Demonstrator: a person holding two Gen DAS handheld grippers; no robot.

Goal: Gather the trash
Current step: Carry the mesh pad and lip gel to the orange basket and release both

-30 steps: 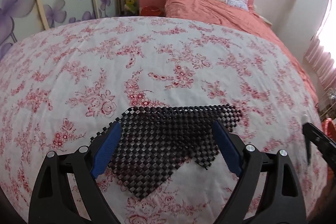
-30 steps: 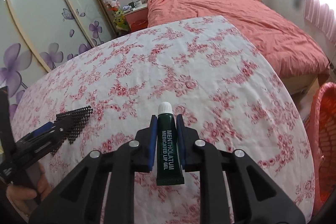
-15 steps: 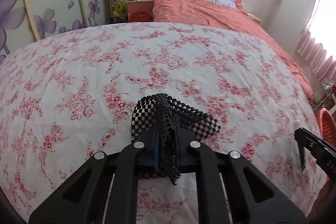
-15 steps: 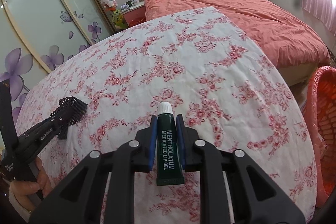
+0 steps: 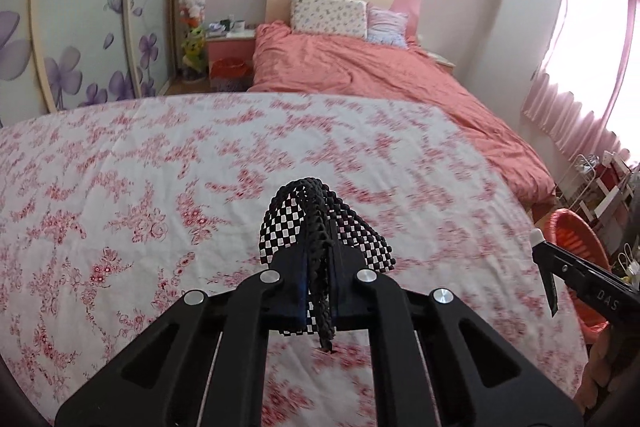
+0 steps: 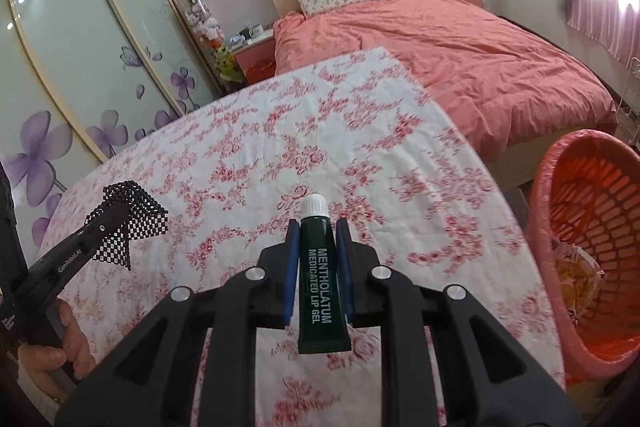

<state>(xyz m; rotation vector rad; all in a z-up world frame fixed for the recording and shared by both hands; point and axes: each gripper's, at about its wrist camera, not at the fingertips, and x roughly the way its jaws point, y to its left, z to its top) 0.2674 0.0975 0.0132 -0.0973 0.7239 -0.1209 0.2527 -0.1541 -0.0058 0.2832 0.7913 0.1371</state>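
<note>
My left gripper (image 5: 318,259) is shut on a black mesh mat (image 5: 296,211), bunched up between its pads and lifted off the flowered cloth (image 5: 120,187). The same mat (image 6: 132,219) hangs from that gripper (image 6: 114,215) at the left of the right wrist view. My right gripper (image 6: 317,231) is shut on a dark green lip gel tube (image 6: 322,279) with a white cap, held above the cloth (image 6: 280,155). The right gripper (image 5: 540,243) shows at the right edge of the left wrist view. An orange basket (image 6: 600,235) stands by the table's right edge, with wrappers inside.
A bed with a salmon cover (image 5: 360,75) lies beyond the table. Sliding doors with purple flowers (image 6: 80,67) run along the left. The basket's rim (image 5: 576,231) peeks out at the right, near a wire rack (image 5: 592,179). A hand (image 6: 60,343) holds the left gripper.
The left gripper's jaws closed on the flat mesh mat, bunched it and lifted it off the cloth. Both grippers rose and shifted right, bringing the orange basket further into the right wrist view.
</note>
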